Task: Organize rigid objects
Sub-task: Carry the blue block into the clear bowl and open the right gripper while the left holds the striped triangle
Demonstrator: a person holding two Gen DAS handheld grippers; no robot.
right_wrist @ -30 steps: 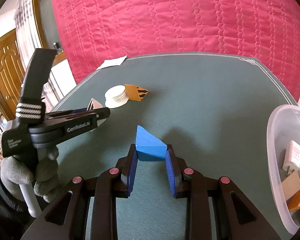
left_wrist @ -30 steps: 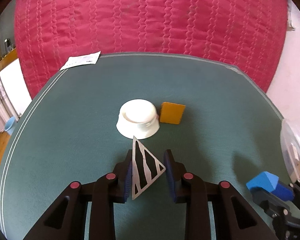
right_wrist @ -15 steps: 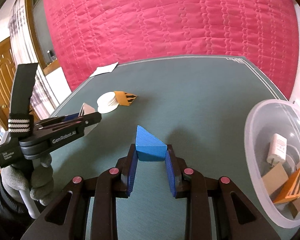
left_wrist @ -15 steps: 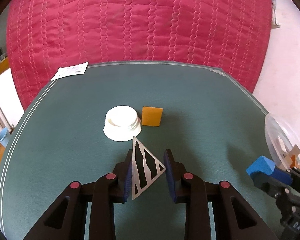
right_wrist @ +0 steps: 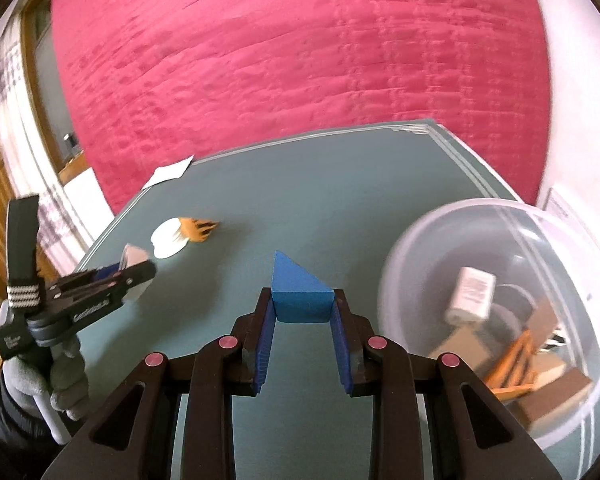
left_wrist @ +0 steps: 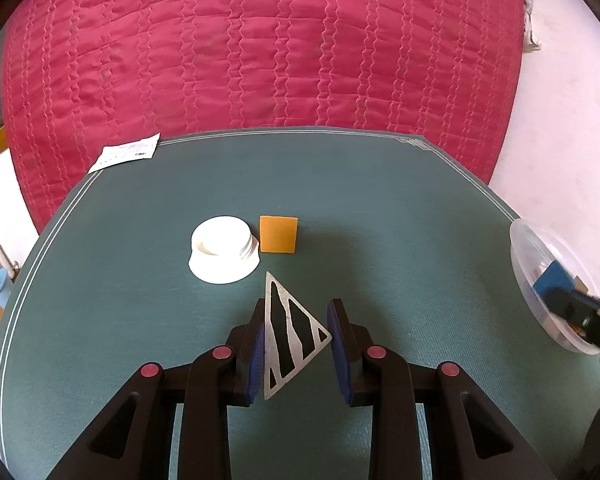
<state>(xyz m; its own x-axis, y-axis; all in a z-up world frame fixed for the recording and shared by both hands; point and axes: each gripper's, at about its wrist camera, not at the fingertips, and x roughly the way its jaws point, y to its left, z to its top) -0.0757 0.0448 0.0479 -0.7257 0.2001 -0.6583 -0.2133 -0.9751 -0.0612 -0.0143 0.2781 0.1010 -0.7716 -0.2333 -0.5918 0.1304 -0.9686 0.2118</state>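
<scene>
My left gripper (left_wrist: pixel 298 344) is shut on a grey triangular block with black stripes (left_wrist: pixel 290 334), held above the green table (left_wrist: pixel 380 208). My right gripper (right_wrist: pixel 302 312) is shut on a blue wedge block (right_wrist: pixel 300 292), held close beside the clear plastic bowl (right_wrist: pixel 412 256); in the left wrist view it reaches over the bowl's (left_wrist: pixel 520 256) rim with the blue block (left_wrist: pixel 554 282). A white round lid (left_wrist: pixel 222 250) and an orange block (left_wrist: pixel 278 234) lie together on the table. The left gripper (right_wrist: pixel 136 276) also shows in the right wrist view.
The bowl holds a white adapter (right_wrist: pixel 472 292), orange and brown blocks (right_wrist: pixel 516 364) and other pieces. A white paper (left_wrist: pixel 126 156) lies at the table's far left corner. A red quilted cloth (left_wrist: pixel 260 48) hangs behind the table.
My right gripper has carried the blue block rightward to the bowl. My left gripper still holds the striped triangle and has drawn back a little from the lid and orange block.
</scene>
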